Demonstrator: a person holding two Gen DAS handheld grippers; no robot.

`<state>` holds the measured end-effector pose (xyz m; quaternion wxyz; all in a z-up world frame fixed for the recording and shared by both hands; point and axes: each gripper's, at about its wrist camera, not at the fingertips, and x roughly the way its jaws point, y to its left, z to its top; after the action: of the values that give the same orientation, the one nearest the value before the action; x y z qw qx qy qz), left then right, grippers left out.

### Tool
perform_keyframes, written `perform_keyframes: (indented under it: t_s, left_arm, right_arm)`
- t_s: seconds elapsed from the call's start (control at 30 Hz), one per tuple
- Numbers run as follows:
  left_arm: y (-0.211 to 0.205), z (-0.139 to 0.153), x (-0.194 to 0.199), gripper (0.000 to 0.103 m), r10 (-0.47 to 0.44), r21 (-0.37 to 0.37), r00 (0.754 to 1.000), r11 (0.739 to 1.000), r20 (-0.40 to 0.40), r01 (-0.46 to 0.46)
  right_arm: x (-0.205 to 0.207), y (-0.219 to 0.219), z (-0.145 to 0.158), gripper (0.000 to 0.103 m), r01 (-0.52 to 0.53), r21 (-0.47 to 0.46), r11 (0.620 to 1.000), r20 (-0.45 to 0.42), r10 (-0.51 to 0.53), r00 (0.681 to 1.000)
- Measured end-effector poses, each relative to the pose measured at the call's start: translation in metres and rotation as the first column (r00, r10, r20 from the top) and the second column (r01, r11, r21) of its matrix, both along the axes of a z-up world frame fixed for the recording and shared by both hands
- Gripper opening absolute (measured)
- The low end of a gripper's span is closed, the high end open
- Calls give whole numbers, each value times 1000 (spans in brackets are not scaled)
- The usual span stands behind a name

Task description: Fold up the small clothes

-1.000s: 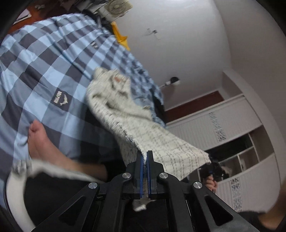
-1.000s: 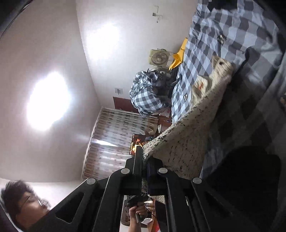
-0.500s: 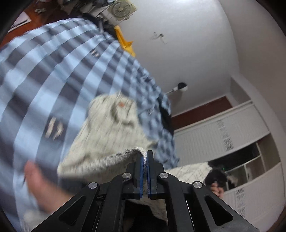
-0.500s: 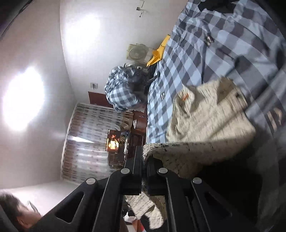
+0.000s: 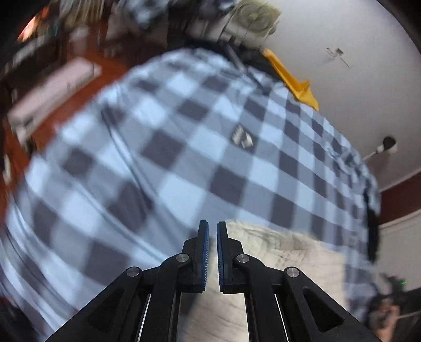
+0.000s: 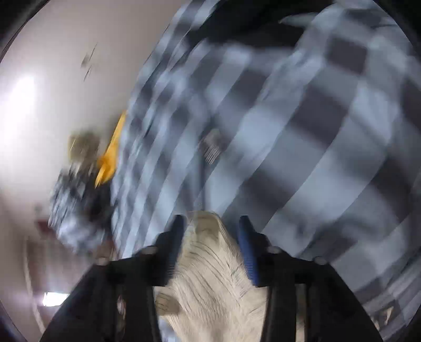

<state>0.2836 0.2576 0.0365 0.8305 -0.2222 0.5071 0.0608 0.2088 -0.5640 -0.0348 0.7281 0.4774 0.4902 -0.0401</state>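
A cream knitted garment [image 5: 289,263] lies on the blue checked bedspread [image 5: 184,157], its far edge just by my left gripper [image 5: 212,227]. That gripper's pads stand almost together, and pale cloth shows in the thin slit between them. In the right wrist view, my right gripper [image 6: 210,223] points down at the bedspread [image 6: 315,131]. Its jaws are opening. A bunched fold of the garment [image 6: 210,276] runs up between the fingers, and the pads stand clear of it on both sides. Both views are motion-blurred.
An orange object [image 5: 292,79] and a fan [image 5: 255,15] sit beyond the bed's far edge. Red-brown floor [image 5: 105,68] with a pale flat board [image 5: 52,89] lies to the left. A person [image 5: 386,315] is at the lower right. A heap of checked bedding [image 6: 76,205] is beside the bed.
Both grippers swung forward and down over the bed, carrying the garment's edge across it. The right jaws parted and no longer pinch the cloth. The garment now rests low on the bedspread.
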Motion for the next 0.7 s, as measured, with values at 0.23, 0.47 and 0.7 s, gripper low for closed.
perform_keyframes:
  t_s: [0.23,0.47,0.7]
  left_arm:
    - [-45,-20,-45,4,-167,91,986,981,-31,169]
    - [-185,-64,-122,4,-469,2,880,882,-71,471]
    - [-199,-133,-152,4,-441,-150,894,892,-73,427]
  right_arm:
    - [-45,49,-9,78,-262,-126,957,-66,255,965]
    - [-103,204,1,78,-624,-6,781,2,625,781]
    - [-126,212,-101,66,-555,195,809,-158,584,796]
